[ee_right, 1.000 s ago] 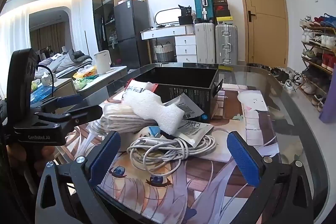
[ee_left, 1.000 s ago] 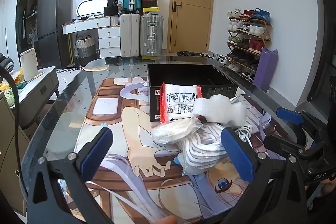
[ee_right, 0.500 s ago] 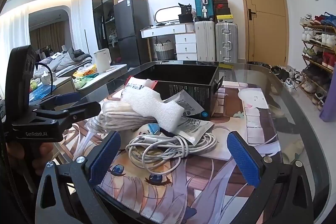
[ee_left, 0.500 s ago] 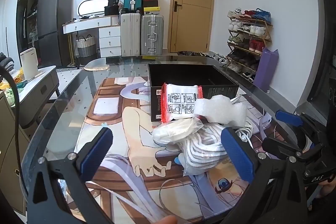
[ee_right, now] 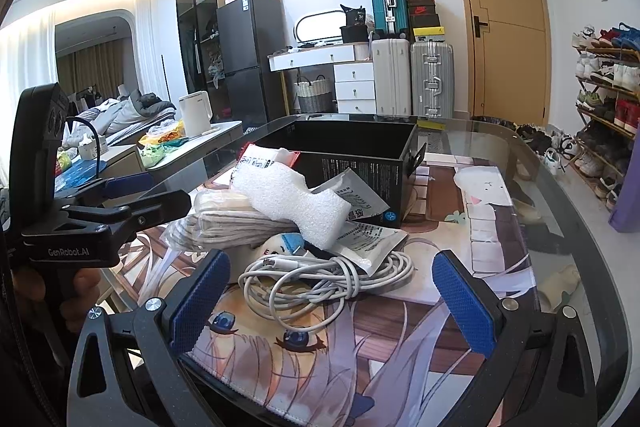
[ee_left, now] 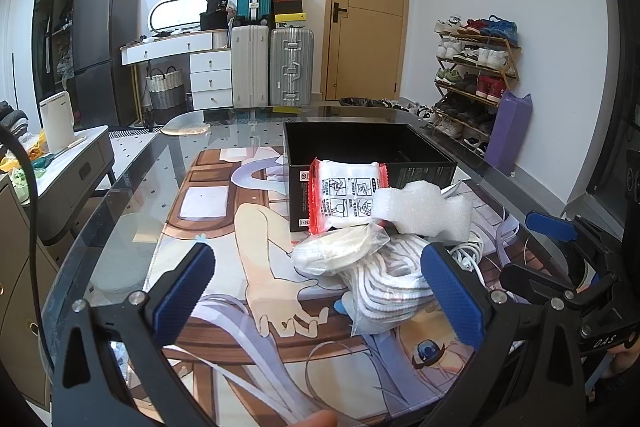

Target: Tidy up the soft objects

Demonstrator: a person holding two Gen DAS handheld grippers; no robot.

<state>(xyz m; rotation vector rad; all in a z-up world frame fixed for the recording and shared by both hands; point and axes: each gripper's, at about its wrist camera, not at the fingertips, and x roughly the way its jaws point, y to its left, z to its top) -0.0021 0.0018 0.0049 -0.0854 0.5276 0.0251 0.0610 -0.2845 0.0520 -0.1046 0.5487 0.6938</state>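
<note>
Pre-grasp: left gripper (ee_left: pixel 320 291) and right gripper (ee_right: pixel 332 291) both jaws wide, holding nothing, short of the soft pile – foam piece (ee_right: pixel 294 201), bagged cloth (ee_left: pixel 340 251), cable coil (ee_right: pixel 320 277) – beside the black box (ee_left: pixel 360 147), apparently empty; next, probably close on the foam

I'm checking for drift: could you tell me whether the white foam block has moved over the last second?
No. The white foam block still rests on the pile, in the same place before the black box.
</note>
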